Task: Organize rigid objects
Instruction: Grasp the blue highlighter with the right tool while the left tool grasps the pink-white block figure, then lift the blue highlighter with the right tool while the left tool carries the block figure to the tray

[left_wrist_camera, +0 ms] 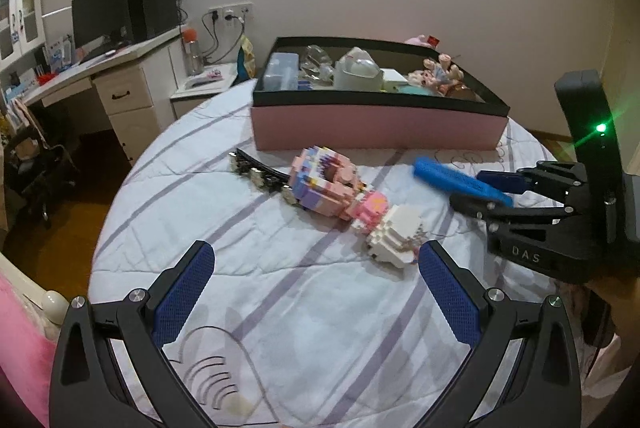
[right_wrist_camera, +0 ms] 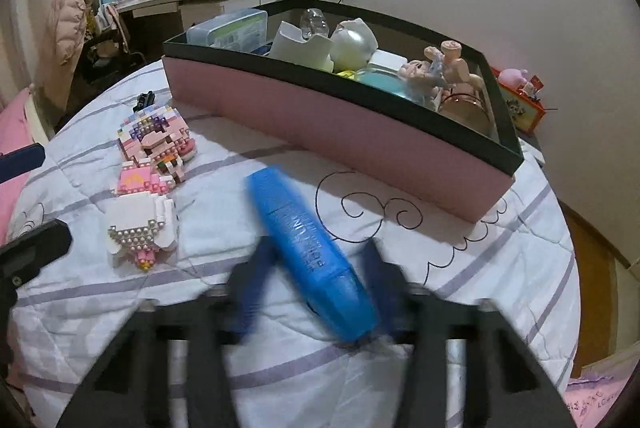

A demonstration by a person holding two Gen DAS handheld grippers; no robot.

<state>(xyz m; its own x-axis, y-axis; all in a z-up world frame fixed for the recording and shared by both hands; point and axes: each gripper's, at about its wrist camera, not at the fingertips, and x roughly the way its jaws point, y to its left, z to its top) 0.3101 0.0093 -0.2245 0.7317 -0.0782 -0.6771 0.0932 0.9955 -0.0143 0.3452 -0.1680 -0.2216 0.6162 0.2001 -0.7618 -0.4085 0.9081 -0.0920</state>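
A blue tube (right_wrist_camera: 308,244) lies slanted on the striped quilt, and my right gripper (right_wrist_camera: 318,248) is shut on its near half, one blurred finger on each side. From the left wrist view the tube (left_wrist_camera: 440,173) sticks out leftward from the right gripper (left_wrist_camera: 470,187). My left gripper (left_wrist_camera: 316,248) is open and holds nothing; its right pad (left_wrist_camera: 448,292) is just beside the white end of a pink and white brick-built figure (left_wrist_camera: 340,187), which lies flat. A black hair clip (left_wrist_camera: 260,175) with stones lies behind the figure. The figure (right_wrist_camera: 152,163) is left of the tube.
A pink box with a black rim (left_wrist_camera: 376,127) stands at the back of the bed, holding several items: a clear case, a white toy, small dolls. A desk (left_wrist_camera: 80,75) and a nightstand (left_wrist_camera: 200,87) are far left. An orange tin (right_wrist_camera: 524,103) sits behind the box (right_wrist_camera: 320,123).
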